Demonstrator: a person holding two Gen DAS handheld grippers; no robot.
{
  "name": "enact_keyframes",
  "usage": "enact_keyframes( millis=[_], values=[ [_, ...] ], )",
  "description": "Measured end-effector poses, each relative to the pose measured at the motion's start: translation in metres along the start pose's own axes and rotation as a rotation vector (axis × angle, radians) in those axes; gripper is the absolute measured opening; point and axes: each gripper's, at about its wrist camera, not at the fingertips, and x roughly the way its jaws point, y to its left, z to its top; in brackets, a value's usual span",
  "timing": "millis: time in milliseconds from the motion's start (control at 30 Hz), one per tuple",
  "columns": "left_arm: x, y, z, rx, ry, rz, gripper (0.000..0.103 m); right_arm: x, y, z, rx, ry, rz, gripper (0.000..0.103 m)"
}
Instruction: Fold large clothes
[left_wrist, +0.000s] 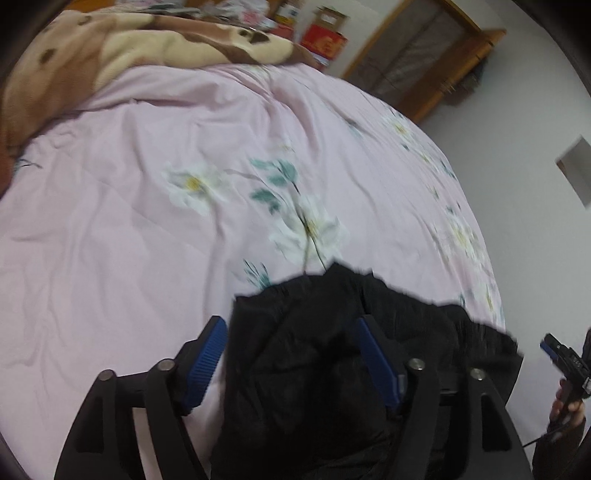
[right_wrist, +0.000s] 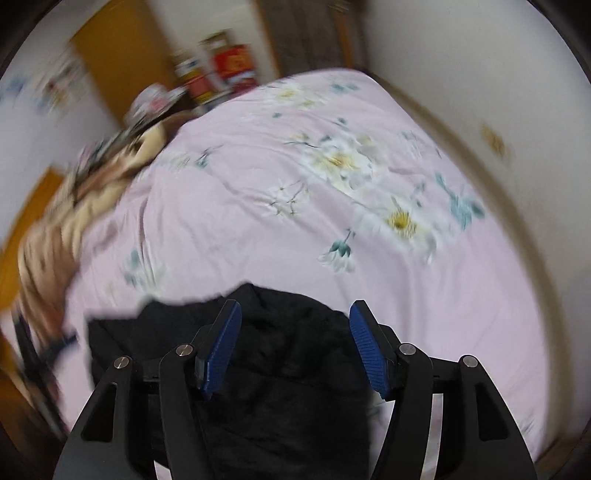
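Lying: black garment (left_wrist: 332, 369) bunched at the near edge of the bed, on the pink floral sheet (left_wrist: 147, 229).
Left claw (left_wrist: 291, 343): jaws apart; the garment lies between the blue pads (left_wrist: 207, 360), the left pad clear of the cloth, the right pad against or over it, hard to tell which.
Right claw (right_wrist: 295, 328): jaws apart above the garment (right_wrist: 280, 369), neither pad pressing it; this view is blurred.
Right claw from the left view: seen at the far right edge (left_wrist: 554, 347), held in a hand (left_wrist: 565, 406), beside the garment.
Far left: brown and cream blanket (left_wrist: 110, 48) heaped on the bed.
Beyond the bed: red boxes (left_wrist: 323, 42) and a wooden frame (left_wrist: 424, 55).
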Motion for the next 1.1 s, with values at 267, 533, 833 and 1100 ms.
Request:
enact_keyframes(
  millis=[267,533,833,1100],
  values=[
    [0.037,-0.022,-0.016,0.156,0.087,-0.026,0.081,0.05,-0.03,-0.06,-0.115,0.043,0.083,0.068],
    [0.058,-0.02,-0.007,0.081,0.103,-0.006,0.062,0.085,-0.041,-0.05,0.049,0.044,0.215,0.047],
    [0.016,-0.03,0.011,0.064,-0.064,-0.01,0.024,0.037,-0.035,-0.033,0.011,-0.138,0.194,0.01],
    [0.073,-0.041,0.008,0.147,0.006,0.172,0.03,0.107,-0.02,-0.029,-0.065,0.001,-0.026,0.01]
  ],
)
